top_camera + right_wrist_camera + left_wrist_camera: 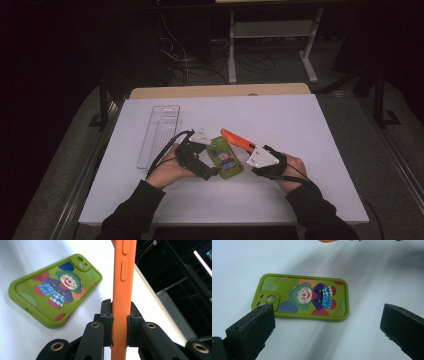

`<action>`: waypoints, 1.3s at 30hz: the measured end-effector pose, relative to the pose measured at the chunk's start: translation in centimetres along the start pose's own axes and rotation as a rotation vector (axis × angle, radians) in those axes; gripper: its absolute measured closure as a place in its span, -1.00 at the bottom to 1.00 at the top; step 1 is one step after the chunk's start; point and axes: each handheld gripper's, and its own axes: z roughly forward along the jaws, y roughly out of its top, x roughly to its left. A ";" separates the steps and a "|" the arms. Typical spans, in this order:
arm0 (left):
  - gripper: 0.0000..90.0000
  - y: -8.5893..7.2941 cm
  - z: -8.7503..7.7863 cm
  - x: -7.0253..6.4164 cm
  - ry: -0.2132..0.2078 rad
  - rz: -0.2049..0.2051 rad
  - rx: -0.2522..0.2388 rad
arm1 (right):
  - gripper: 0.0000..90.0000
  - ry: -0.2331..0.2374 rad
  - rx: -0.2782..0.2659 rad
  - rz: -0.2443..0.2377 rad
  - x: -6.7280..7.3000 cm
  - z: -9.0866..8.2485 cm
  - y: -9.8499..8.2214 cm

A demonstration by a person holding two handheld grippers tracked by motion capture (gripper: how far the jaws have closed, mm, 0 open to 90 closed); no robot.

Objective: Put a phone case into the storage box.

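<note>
A green phone case with a clown picture (225, 157) (300, 298) (53, 289) lies flat on the white table (280, 125). My left gripper (212, 172) (327, 330) rests just left of it, jaws open, nothing between them; the case lies beyond the fingertips. My right gripper (252, 152) (120, 326) is shut on an orange phone case (237, 139) (123, 290), held on edge and lifted off the table to the right of the green one. Its side buttons face the right gripper view.
A clear plastic tray (159, 134) lies on the table's left, beyond my left hand. The table's wooden far edge (220, 90) gives onto a dark floor with cables and a white desk frame (272, 35).
</note>
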 end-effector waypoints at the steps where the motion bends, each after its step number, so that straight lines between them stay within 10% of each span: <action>1: -1.00 0.0 0.0 -0.1 -0.005 -0.007 0.002 | 0.73 0.026 0.003 0.048 -0.3 0.1 -0.1; 11: -1.00 -0.1 0.2 -0.2 -0.002 -0.011 0.013 | 0.73 0.143 -0.050 0.319 -1.8 0.0 -0.5; 22: -1.00 -0.1 0.3 -0.2 -0.005 0.008 0.030 | 0.73 0.246 -0.060 0.511 -3.2 0.4 -1.5; 29: -1.00 -0.1 0.3 0.0 0.005 0.003 0.029 | 0.73 0.342 -0.091 0.742 -3.9 0.5 -2.2; 39: -1.00 0.2 -0.4 0.4 0.021 -0.055 -0.030 | 0.73 0.330 -0.092 0.738 -3.5 0.4 -2.0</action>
